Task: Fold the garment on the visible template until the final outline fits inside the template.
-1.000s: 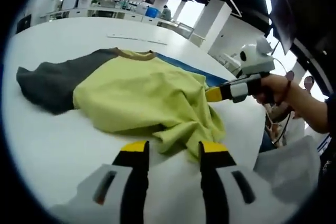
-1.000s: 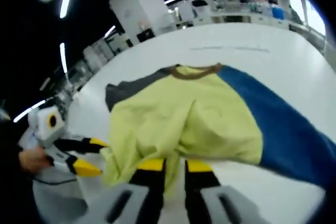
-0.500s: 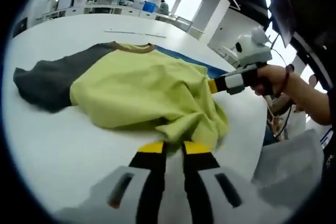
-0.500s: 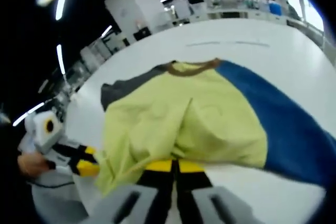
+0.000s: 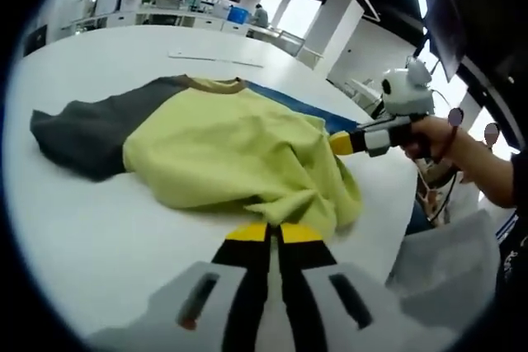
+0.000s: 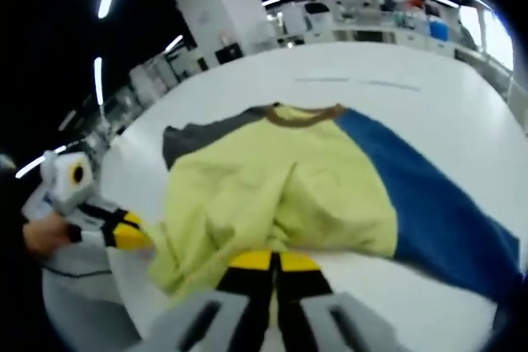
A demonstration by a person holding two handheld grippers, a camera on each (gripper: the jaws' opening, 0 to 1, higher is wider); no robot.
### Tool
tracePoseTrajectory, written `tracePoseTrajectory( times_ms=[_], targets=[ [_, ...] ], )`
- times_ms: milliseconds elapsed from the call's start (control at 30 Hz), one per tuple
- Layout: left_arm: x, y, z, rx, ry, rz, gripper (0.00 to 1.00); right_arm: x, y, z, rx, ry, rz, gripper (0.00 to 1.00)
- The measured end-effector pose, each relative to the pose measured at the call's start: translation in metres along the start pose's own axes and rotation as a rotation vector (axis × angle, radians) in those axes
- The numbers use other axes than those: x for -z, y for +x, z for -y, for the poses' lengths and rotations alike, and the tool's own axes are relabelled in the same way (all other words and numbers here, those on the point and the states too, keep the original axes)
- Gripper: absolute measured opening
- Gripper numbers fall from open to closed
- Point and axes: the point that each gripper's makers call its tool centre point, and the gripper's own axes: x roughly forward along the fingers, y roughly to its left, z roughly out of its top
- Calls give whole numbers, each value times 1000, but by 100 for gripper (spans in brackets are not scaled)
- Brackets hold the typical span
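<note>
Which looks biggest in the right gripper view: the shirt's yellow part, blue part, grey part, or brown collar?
1. yellow part
2. blue part, though it lies nearer the camera
3. grey part
4. brown collar

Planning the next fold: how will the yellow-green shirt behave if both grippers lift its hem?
Probably floppy: the shirt already bunches into soft wrinkles near the left gripper and the right gripper. It will likely sag between the two grips. It looks thin and light, so it should drag easily across the smooth white table.

No legible text or labels anywhere.
</note>
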Motion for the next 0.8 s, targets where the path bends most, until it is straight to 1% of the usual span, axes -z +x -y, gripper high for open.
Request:
tracePoseTrajectory(
  times_ms=[67,167,400,500,633,733,800],
  targets=[
    [-2,-7,0,-7,9,2,0,1,-7,3,12,-16,5,0],
    [-4,-16,-1,-12,1,11,0,4,-18,5,26,-24,13,0],
    [-3,-38,0,-26,-14,15,0,9,-42,8,69,-12,37,0],
    [0,-47,-3,-34,-20,5,0,11,-52,8,89,-1,48,0],
    [5,-57,1,-40,-12,-10,0,16,-64,9,116,23,68,0],
    [9,-65,-2,-43,-22,-24,0,21,-72,10,151,15,72,0],
    [13,-70,-2,-53,-24,-38,0,24,-75,9,162,17,71,0]
  ],
)
